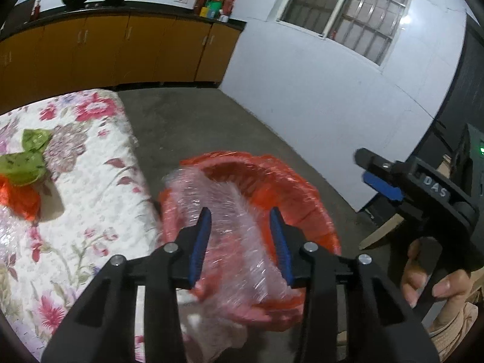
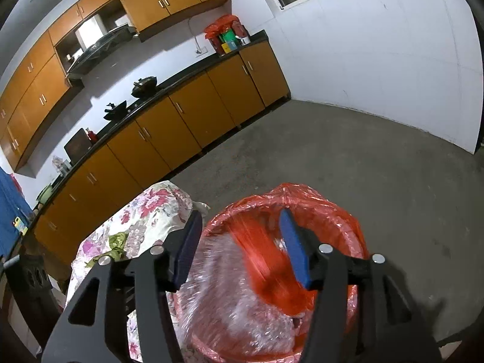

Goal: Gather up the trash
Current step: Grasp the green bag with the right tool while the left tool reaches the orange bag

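A bin lined with a red plastic bag (image 1: pixel 290 181) stands on the floor beside the table; it also shows in the right wrist view (image 2: pixel 326 211). A sheet of clear bubble wrap (image 1: pixel 230 236) hangs blurred over the bin's near rim, between my left gripper's (image 1: pixel 240 224) open fingers, not pinched. In the right wrist view the bubble wrap (image 2: pixel 230 287) lies in the bin mouth below my open right gripper (image 2: pixel 242 239). The right gripper (image 1: pixel 378 175) also shows at the right of the left wrist view. Green (image 1: pixel 27 157) and red (image 1: pixel 18 199) wrappers lie on the table.
The table has a floral cloth (image 1: pixel 90 181). Orange kitchen cabinets (image 2: pixel 169 133) with a black counter line the far wall. A white wall (image 1: pixel 317 90) with a barred window (image 1: pixel 348 9) stands to the right. The floor (image 2: pixel 363 163) is grey concrete.
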### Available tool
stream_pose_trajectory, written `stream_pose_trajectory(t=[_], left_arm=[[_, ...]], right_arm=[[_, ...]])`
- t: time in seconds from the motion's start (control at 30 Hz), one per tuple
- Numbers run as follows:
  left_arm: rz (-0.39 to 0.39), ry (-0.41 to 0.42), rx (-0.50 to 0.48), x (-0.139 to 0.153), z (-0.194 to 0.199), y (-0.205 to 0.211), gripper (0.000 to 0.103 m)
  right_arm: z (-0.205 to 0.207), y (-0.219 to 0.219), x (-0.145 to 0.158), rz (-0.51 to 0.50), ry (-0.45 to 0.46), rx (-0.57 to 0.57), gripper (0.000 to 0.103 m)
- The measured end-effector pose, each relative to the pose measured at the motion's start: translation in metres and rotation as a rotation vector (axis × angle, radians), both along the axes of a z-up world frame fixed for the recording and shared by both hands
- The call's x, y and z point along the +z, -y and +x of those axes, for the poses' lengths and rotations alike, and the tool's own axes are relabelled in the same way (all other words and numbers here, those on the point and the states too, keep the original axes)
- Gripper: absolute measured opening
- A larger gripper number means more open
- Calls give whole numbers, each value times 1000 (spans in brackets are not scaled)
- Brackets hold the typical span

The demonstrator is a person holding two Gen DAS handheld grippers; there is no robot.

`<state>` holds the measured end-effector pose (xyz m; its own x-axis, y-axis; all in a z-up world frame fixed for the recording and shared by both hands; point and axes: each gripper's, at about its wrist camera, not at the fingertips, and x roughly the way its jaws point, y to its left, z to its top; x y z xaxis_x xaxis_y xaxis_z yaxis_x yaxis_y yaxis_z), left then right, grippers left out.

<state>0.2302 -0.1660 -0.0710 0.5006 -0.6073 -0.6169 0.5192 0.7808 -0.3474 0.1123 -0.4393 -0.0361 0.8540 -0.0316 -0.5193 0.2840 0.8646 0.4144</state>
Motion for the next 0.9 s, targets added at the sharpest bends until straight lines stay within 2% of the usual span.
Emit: stream_pose_trajectory(t=[0.17, 0.33, 0.57, 0.9], left_arm=[[8, 3, 96, -1, 2, -29, 56], [70, 40, 183, 1, -2, -55, 64], [138, 94, 298, 6, -4, -105, 67], [201, 102, 557, 3, -3, -223, 67]], right_arm=[[0, -4, 0, -10, -7, 5, 55], [5, -19, 2, -45, -12, 41, 55], [24, -63, 7, -111, -28, 174, 55], [76, -168, 3, -163, -57, 438, 55]])
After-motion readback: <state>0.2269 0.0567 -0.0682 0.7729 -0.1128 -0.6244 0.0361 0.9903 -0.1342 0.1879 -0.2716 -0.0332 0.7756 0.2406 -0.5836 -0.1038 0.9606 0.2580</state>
